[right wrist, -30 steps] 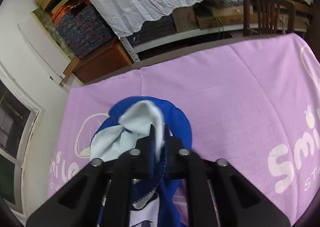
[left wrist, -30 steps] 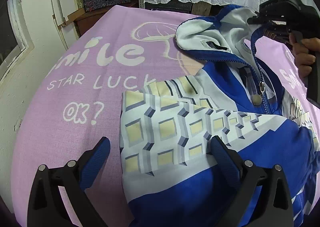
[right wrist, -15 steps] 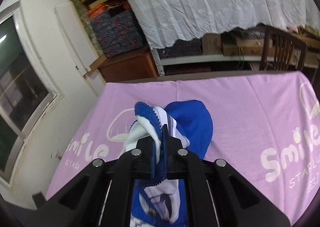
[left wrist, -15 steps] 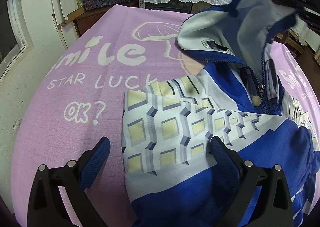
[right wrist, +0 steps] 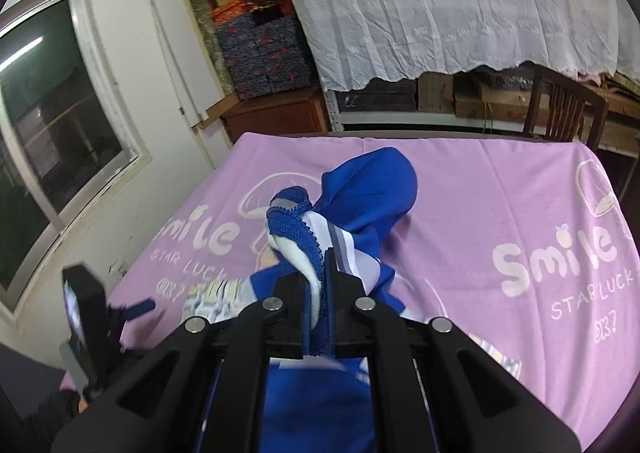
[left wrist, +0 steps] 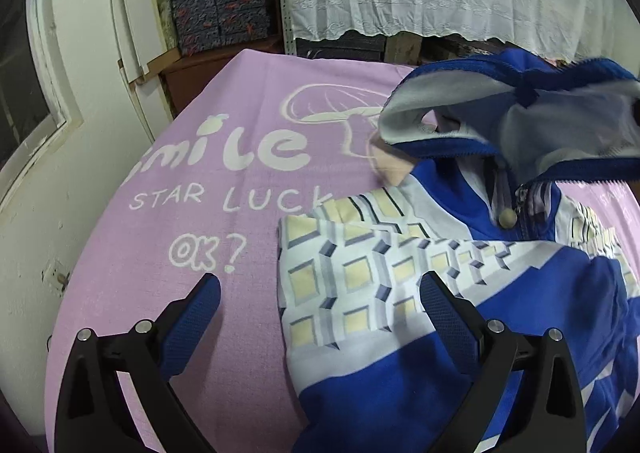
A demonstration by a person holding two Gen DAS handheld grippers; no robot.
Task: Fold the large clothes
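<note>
Now the right gripper (right wrist: pixel 316 293) has its jaws pinched tight on the zipper edge of the hood of a blue and white zip-up jacket with a yellow cube print (left wrist: pixel 400 281), holding that hood up off the lilac printed cloth (left wrist: pixel 200 213) covering the desk. Its body lies flat, long axis running from collar toward the person, just ahead of the left gripper (left wrist: pixel 320 293), whose jaws hang wide open and empty astride the jacket's left edge. Compared with a second ago, the hood has been lifted higher and carried toward the body; the left gripper has barely shifted.
</note>
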